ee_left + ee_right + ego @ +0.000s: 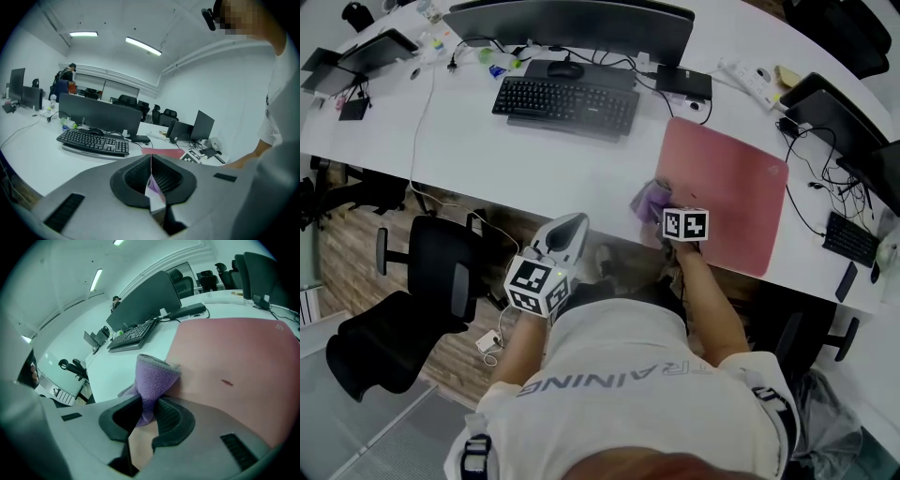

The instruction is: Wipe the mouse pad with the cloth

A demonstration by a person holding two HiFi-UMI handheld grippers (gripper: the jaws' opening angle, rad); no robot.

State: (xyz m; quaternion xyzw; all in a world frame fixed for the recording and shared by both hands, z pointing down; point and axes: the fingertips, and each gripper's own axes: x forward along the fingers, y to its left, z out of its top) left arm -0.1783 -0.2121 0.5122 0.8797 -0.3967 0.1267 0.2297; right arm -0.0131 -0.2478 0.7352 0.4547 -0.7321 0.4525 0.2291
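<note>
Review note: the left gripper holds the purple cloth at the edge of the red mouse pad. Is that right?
Wrong side. It is the right gripper that holds the purple cloth at the edge of the red mouse pad; the right gripper view shows its jaws shut on the cloth.

Mouse pad (727, 192): red, rectangular, laid flat on the white desk (581, 159).
Cloth (651, 197): purple, bunched, pinched in the right gripper (149, 408), at the pad's left edge.
</note>
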